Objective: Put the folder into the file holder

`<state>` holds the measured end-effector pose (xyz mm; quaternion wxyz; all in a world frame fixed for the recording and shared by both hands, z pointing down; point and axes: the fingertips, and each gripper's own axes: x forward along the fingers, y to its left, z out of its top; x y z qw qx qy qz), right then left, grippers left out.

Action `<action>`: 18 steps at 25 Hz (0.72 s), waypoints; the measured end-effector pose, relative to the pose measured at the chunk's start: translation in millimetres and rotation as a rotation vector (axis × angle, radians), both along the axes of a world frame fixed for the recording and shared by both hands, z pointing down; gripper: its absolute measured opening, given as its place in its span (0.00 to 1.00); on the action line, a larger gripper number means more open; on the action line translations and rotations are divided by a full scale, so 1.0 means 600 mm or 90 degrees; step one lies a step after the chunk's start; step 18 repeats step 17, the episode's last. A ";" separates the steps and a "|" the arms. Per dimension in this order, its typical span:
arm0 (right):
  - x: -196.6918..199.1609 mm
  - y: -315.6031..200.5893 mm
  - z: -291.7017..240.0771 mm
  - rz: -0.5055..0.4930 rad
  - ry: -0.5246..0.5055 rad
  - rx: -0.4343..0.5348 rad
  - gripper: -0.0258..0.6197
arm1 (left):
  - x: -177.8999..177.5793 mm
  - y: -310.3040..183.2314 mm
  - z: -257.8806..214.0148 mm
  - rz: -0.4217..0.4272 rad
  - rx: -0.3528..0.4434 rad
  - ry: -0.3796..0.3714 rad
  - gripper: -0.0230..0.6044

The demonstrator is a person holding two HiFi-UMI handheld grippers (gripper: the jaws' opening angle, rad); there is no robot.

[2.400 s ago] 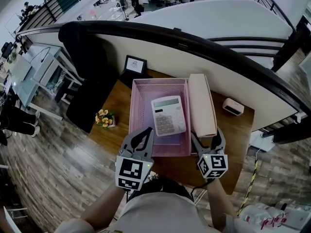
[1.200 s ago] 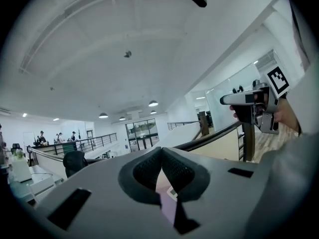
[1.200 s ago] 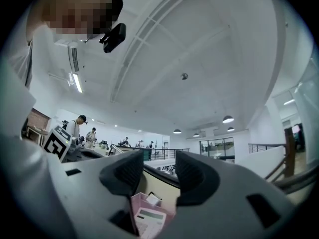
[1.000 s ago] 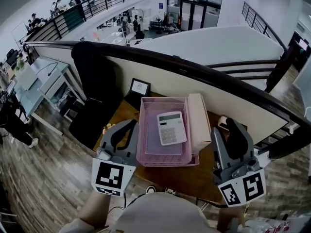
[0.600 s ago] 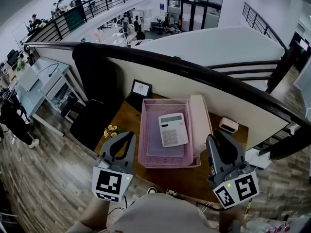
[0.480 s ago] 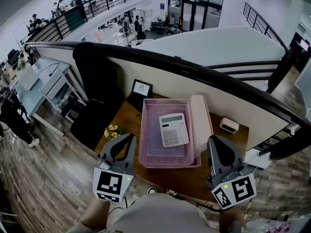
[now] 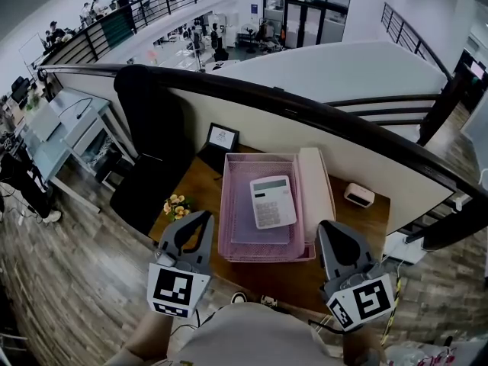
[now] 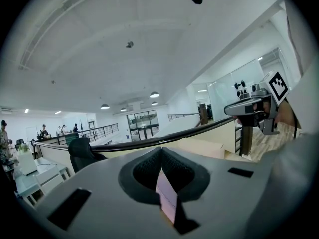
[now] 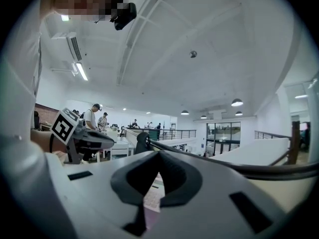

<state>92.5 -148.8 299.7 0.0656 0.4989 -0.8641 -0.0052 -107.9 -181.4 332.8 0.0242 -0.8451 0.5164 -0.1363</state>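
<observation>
A pink mesh tray (image 7: 226,204) lies on the wooden desk (image 7: 347,227). Inside it a white calculator (image 7: 272,202) rests on a pale lilac folder (image 7: 245,226). A pale pink file box (image 7: 317,180) stands against the tray's right side. My left gripper (image 7: 201,221) hovers shut at the desk's near left corner, apart from the tray. My right gripper (image 7: 330,229) is at the near right; its jaws have just been closing and now stand shut with nothing between them. Both gripper views look level over the room: the left gripper (image 8: 162,152) and the right gripper (image 9: 159,156) have their tips together.
A small pot of flowers (image 7: 177,207) sits at the desk's left edge, a framed picture (image 7: 222,138) at the back and a small white device (image 7: 358,195) at the right. A black chair (image 7: 145,97) stands behind the curved partition (image 7: 366,139).
Both grippers have sunk toward the desk's near edge. The right gripper's jaws, apart a second ago, have closed together. The tray and its contents have not moved.
</observation>
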 end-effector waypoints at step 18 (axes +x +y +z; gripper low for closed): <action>0.011 0.008 0.009 0.024 0.006 0.000 0.05 | -0.002 0.008 0.000 0.000 -0.002 0.001 0.04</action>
